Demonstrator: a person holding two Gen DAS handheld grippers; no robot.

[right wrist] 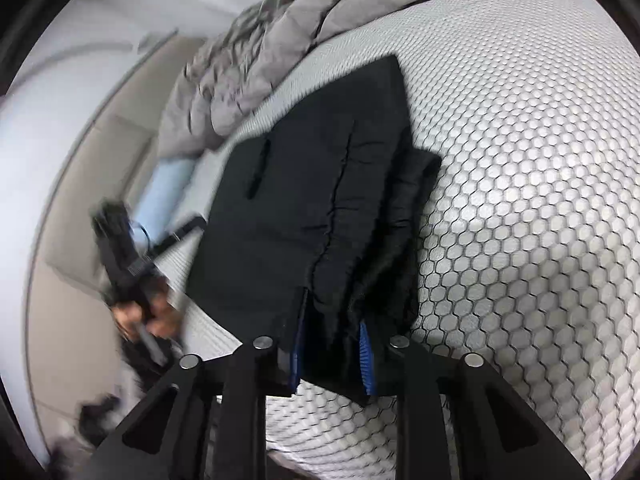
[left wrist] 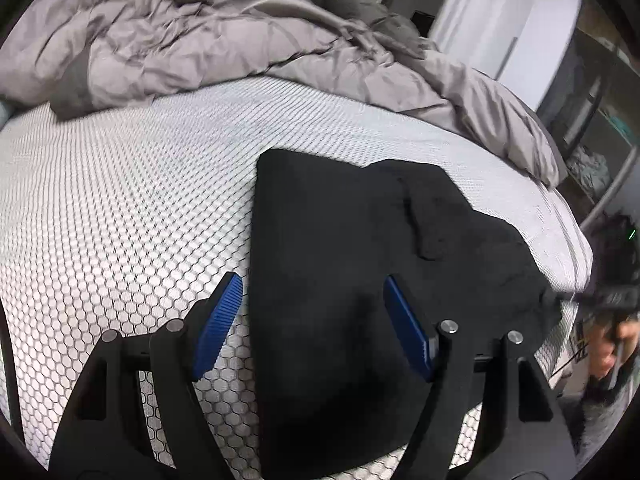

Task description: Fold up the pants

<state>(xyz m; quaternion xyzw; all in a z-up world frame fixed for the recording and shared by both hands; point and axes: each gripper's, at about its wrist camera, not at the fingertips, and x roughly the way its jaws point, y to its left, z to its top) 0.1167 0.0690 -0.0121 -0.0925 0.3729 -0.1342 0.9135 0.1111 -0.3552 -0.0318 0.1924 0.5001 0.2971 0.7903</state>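
Black pants lie folded on the white honeycomb mattress. My left gripper hovers open over their near left edge. One blue pad is over the mattress and the other is over the cloth, neither pressing on it. In the right wrist view the pants show a seam and a pocket slit. My right gripper is shut on a bunched fold at their near edge, with black cloth filling the gap between its blue pads. That gripper appears blurred at the pants' right corner.
A crumpled grey duvet covers the far side of the bed. The mattress edge drops off at the right, with shelving beyond. A hand holds the left tool beside the bed, near a pale wall.
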